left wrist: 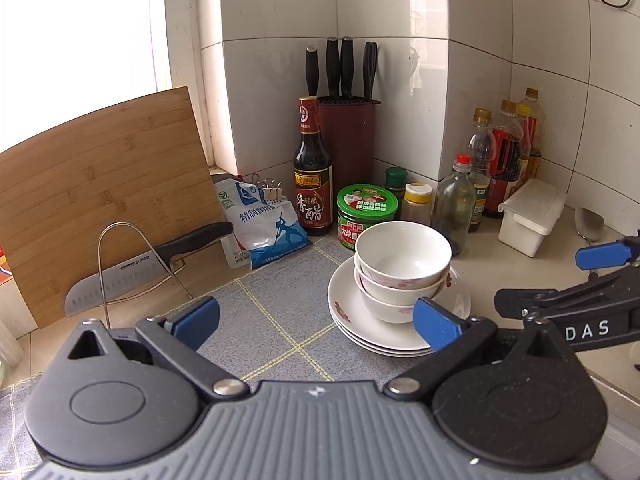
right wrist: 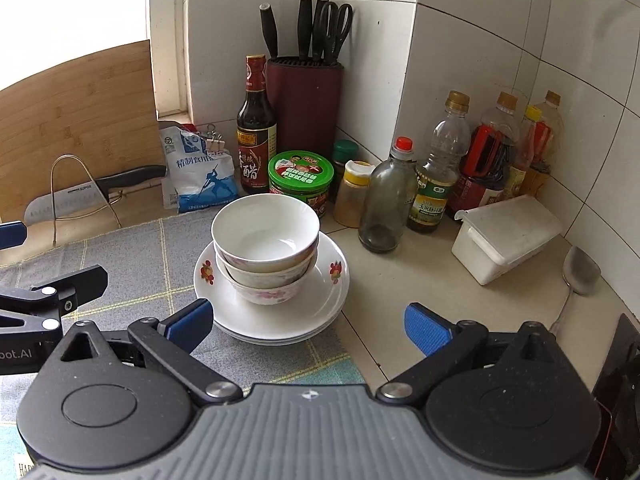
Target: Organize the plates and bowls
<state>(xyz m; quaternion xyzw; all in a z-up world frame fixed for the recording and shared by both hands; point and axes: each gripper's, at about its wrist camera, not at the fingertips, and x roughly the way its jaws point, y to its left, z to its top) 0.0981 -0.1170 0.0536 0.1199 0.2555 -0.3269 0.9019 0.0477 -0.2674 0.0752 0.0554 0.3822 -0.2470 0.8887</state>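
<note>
Three white bowls (left wrist: pixel 402 258) are nested upright on a stack of white floral plates (left wrist: pixel 352 324) at the right edge of a grey checked mat (left wrist: pixel 276 320). The same bowls (right wrist: pixel 266 240) and plates (right wrist: pixel 276 316) show in the right wrist view. My left gripper (left wrist: pixel 316 320) is open and empty, just in front of the stack, its right pad near the plates' front rim. My right gripper (right wrist: pixel 310 326) is open and empty, in front of the stack, its left pad beside the plate rim. It also shows at the right in the left wrist view (left wrist: pixel 552 280).
Behind the stack stand a green-lidded jar (right wrist: pixel 301 180), a vinegar bottle (right wrist: pixel 256 128), a knife block (right wrist: pixel 306 108), a salt bag (right wrist: pixel 200 172) and several bottles (right wrist: pixel 436 176). A white lidded box (right wrist: pixel 508 236) and metal spoon (right wrist: pixel 580 272) lie right. A cutting board (left wrist: pixel 100 200) and knife (left wrist: pixel 132 276) stand left.
</note>
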